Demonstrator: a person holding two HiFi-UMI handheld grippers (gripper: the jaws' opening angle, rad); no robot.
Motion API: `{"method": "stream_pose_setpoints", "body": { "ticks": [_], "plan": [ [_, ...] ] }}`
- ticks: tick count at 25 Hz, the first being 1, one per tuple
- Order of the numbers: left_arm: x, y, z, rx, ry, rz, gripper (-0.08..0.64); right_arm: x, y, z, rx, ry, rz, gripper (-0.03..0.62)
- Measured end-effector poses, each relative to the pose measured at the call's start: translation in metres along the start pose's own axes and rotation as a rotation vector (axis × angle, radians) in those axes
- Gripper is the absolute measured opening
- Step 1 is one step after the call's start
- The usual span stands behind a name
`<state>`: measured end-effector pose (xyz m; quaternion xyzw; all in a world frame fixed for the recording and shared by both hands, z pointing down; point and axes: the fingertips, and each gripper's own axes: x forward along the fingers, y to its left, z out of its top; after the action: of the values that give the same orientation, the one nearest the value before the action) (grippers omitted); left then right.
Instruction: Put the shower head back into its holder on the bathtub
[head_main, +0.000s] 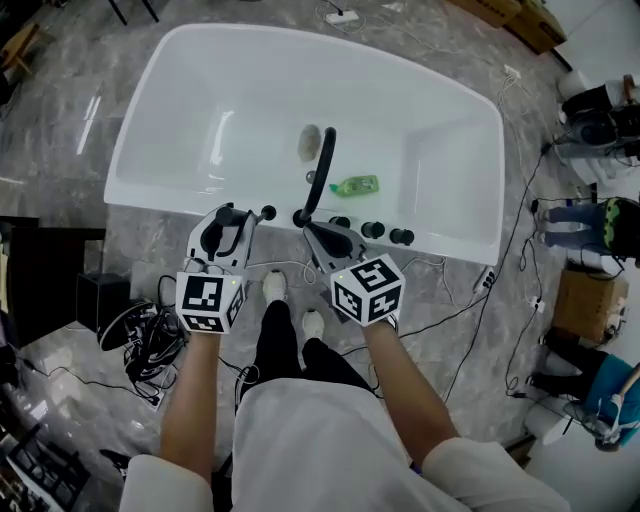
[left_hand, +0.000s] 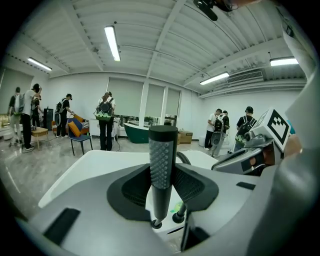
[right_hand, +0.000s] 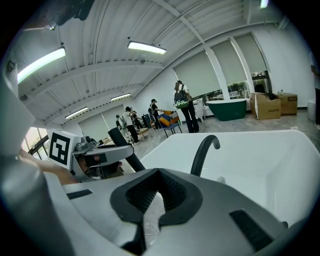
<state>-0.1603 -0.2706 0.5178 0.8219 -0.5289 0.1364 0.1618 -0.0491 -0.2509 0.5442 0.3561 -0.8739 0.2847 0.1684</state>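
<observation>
**Layout: Bathtub Station**

The bathtub (head_main: 140, 150) lies crosswise ahead of the person. The spout (head_main: 322, 165) rises from the middle of the near rim and arches over the basin. The drain (head_main: 309, 143) sits in the basin floor behind the spout. A bottle (head_main: 355, 185) lies in the basin just right of the spout. A row of knobs (head_main: 372, 230) stands on the near rim, right of the spout base.

The left gripper (head_main: 232, 218) is over the near rim, left of the spout. The shower head (left_hand: 162, 165) stands upright between its jaws. The right gripper (head_main: 312, 232) is just beside the spout base. A cable tangle (head_main: 150, 335) lies on the floor, left of the person.
</observation>
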Motion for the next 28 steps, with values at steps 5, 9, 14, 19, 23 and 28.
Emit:
{"method": "stream_pose_setpoints", "body": {
  "ticks": [5,9,14,19,23,28],
  "plan": [
    [0.014,0.001,-0.019,-0.024,0.024,-0.015,0.14,0.01,-0.006,-0.013,0.019,0.012,-0.005,0.015],
    [0.025,0.008,-0.038,-0.032,0.05,-0.014,0.14,0.021,-0.013,-0.024,0.045,0.024,-0.024,0.015],
    [0.044,0.015,-0.064,-0.045,0.077,-0.009,0.14,0.035,-0.019,-0.036,0.046,0.045,-0.029,0.015],
    [0.058,0.017,-0.079,-0.056,0.098,-0.013,0.14,0.038,-0.022,-0.046,0.063,0.056,-0.034,0.015],
    [0.069,0.018,-0.09,-0.063,0.118,-0.006,0.14,0.039,-0.025,-0.051,0.069,0.06,-0.039,0.015],
    [0.078,0.02,-0.104,-0.066,0.131,-0.004,0.14,0.041,-0.029,-0.059,0.074,0.069,-0.049,0.015]
  ]
}}
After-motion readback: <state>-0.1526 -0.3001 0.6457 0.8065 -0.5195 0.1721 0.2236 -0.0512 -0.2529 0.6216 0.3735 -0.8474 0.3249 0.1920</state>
